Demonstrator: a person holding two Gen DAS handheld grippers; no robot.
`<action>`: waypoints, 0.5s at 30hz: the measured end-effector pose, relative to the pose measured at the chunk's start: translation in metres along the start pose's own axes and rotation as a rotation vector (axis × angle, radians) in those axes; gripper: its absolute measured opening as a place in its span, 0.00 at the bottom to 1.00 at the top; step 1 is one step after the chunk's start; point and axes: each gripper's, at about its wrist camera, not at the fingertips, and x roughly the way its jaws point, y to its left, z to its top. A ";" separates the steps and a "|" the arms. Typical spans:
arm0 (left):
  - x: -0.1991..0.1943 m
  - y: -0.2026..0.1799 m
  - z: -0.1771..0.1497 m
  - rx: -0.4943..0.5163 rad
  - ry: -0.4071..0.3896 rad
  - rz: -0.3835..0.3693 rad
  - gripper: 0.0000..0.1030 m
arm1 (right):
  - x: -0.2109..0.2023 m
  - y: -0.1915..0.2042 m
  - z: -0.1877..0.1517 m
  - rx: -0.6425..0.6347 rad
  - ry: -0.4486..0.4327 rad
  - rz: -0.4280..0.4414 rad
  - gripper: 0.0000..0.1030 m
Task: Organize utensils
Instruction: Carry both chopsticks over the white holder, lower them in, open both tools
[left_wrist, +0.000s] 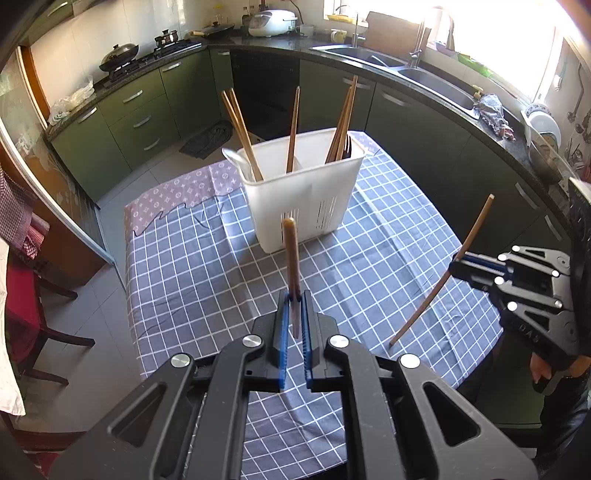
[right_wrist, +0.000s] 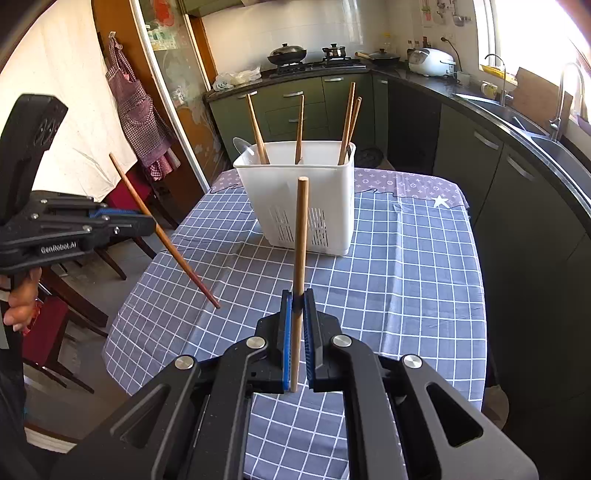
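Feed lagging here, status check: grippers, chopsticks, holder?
Left gripper shut on a wooden chopstick. Right gripper shut on another wooden chopstick. White plastic utensil holder ahead, nothing between.

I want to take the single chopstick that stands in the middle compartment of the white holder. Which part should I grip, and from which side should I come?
Grip the single chopstick on its bare upper shaft, well above the rim of the white holder, coming from above with a finger on either side. It stands nearly upright and alone in its compartment, with open space around it there, while its lower part is hidden inside the walls. Then lift it straight up.

home kitchen | gas stove (right_wrist: 314, 66) | sink (left_wrist: 436, 83) | rice cooker (right_wrist: 430, 61)
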 end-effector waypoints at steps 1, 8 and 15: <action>-0.006 -0.001 0.006 0.005 -0.014 0.001 0.06 | 0.000 0.000 0.000 0.000 0.000 0.003 0.07; -0.055 -0.006 0.067 0.010 -0.140 0.022 0.06 | 0.003 -0.006 0.000 0.010 0.008 0.019 0.07; -0.064 -0.002 0.126 -0.041 -0.230 0.057 0.06 | 0.005 -0.017 -0.001 0.029 0.008 0.037 0.07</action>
